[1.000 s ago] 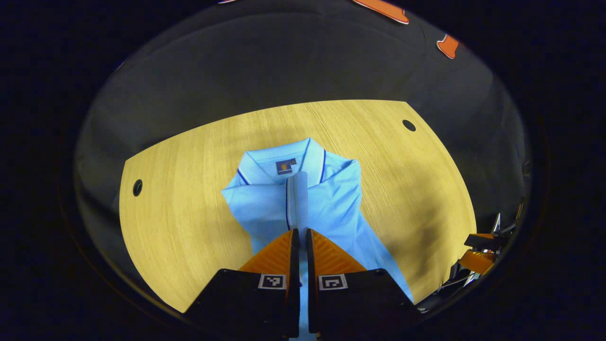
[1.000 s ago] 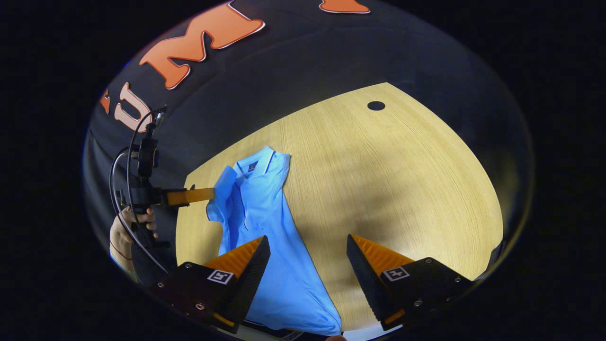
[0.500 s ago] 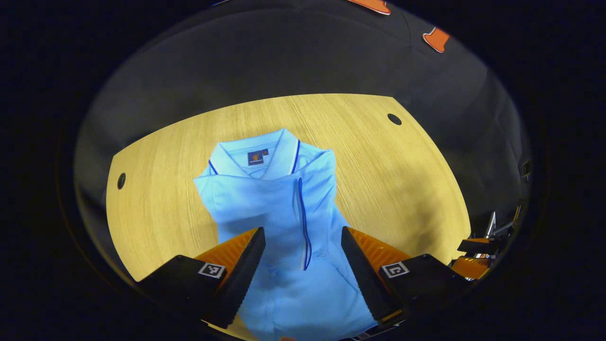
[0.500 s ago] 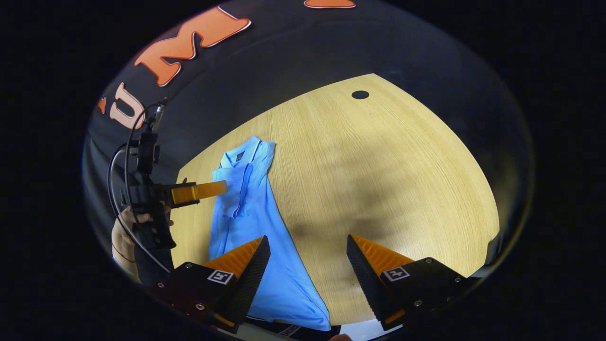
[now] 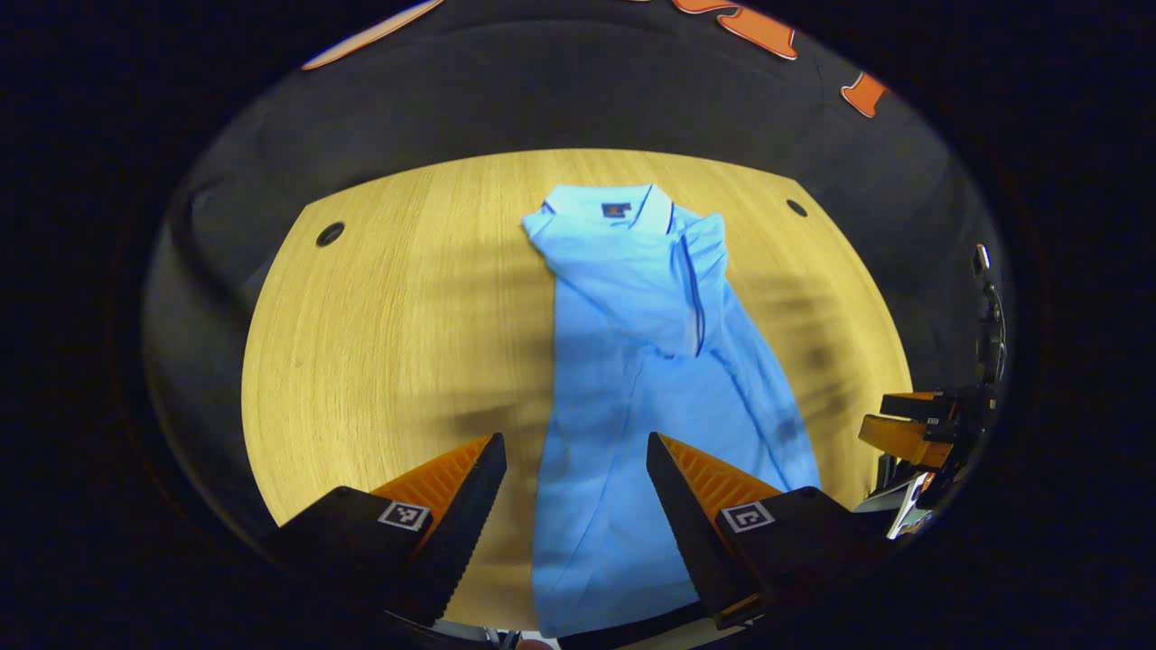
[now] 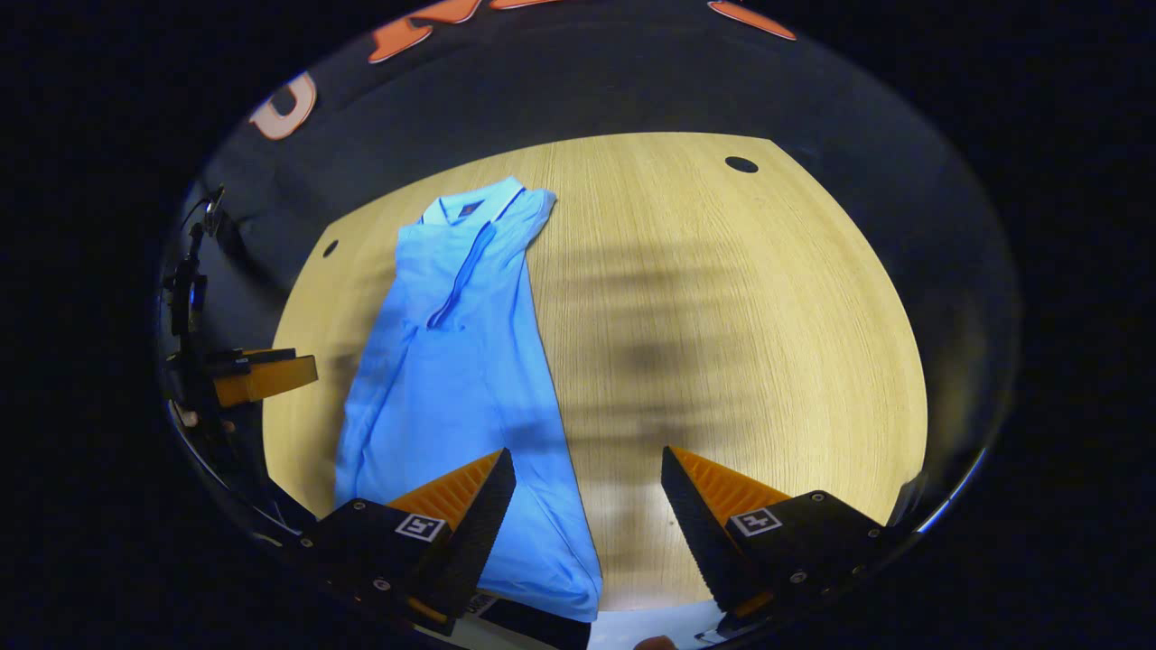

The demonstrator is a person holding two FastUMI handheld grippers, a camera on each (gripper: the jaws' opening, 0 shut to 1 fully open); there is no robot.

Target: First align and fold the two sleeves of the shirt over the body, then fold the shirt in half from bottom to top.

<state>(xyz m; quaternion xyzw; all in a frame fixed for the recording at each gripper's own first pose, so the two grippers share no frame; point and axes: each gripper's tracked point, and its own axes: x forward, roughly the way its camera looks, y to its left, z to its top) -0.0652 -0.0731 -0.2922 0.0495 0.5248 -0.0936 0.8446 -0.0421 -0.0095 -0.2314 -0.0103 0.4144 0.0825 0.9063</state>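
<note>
A light-blue shirt (image 5: 650,361) lies lengthwise on a wooden table (image 5: 379,343), sleeves folded in. Both the left gripper (image 5: 576,492) and right gripper (image 6: 587,506) hover near its hem, fingers apart and empty. Pinching only the top layer could undo the sleeve folds during the bottom-to-top fold.

The table (image 5: 379,343) was a light wood-grain surface with small dark round holes (image 5: 330,234) near its far corners. One item lay flat on it — a light blue shirt (image 5: 632,361), collar toward the far edge.
</note>
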